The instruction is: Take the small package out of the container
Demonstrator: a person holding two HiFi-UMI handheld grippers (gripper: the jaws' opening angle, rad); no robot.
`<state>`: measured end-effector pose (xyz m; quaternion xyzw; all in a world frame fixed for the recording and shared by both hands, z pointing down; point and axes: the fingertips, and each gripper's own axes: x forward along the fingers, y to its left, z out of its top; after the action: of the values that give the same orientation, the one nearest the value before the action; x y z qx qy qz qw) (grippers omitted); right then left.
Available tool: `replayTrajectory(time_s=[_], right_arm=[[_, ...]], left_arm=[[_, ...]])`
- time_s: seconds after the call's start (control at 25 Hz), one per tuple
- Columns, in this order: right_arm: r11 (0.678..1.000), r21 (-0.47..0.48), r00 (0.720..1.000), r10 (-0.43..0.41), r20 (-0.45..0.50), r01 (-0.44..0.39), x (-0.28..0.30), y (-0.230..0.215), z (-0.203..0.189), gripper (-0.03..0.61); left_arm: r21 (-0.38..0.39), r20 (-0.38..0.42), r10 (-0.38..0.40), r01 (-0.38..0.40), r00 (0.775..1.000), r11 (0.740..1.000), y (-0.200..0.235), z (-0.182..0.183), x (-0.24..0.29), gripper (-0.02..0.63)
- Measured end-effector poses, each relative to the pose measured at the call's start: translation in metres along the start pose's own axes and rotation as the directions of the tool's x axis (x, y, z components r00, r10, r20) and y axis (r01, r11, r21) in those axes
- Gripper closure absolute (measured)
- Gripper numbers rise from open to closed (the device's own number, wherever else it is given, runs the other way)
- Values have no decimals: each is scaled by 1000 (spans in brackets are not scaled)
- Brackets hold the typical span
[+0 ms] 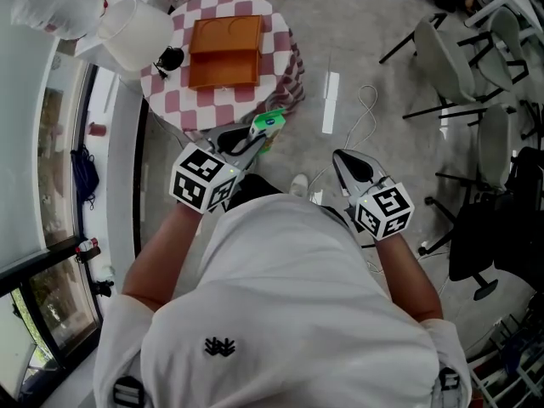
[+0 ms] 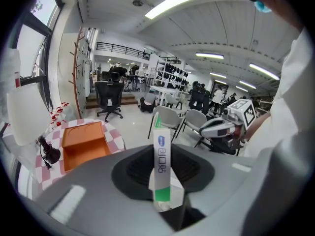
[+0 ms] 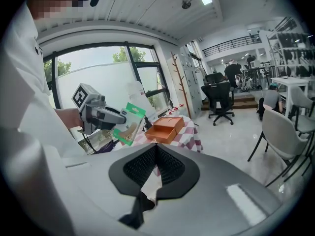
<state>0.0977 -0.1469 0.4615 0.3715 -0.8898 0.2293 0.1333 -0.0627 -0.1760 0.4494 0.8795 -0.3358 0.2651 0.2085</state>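
The small package (image 1: 268,124), a flat green and white carton, stands upright between the jaws of my left gripper (image 1: 253,140), which is shut on it off the near edge of the round checked table (image 1: 170,96). In the left gripper view the package (image 2: 161,163) rises from my left gripper (image 2: 162,183). The container, an orange box (image 1: 223,53) with its lid folded back, lies open on the table. My right gripper (image 1: 342,163) hangs over the floor to the right, shut with nothing in it. In the right gripper view the package (image 3: 127,124) shows left of the box (image 3: 165,129).
A small black object (image 1: 170,58) lies on the table left of the box. White bags and a tub (image 1: 127,28) crowd the table's far left. Folding chairs (image 1: 450,58) stand at the right, with a cable (image 1: 364,109) and a white strip (image 1: 330,102) on the floor.
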Motion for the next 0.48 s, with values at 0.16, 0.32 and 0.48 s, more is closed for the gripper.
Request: replayTrajectory(time_s=[0.16,0.32,0.48], right_arm=[[1000,-3,1000,2,1,-2,-1,1,0,578],[1000,6,1000,-4,4,4,-3,-3,-1,578],[1000,4,1000,-2,7,2,-4,-3,-1,578]], left_arm=[[1,-1,5,-5,1000,1000,0,0,0,460],[11,-8,8,-8,1000,1000,-1,0,2,460],[13,-13,6,-6,1000,1000,-3,-1,4,460]])
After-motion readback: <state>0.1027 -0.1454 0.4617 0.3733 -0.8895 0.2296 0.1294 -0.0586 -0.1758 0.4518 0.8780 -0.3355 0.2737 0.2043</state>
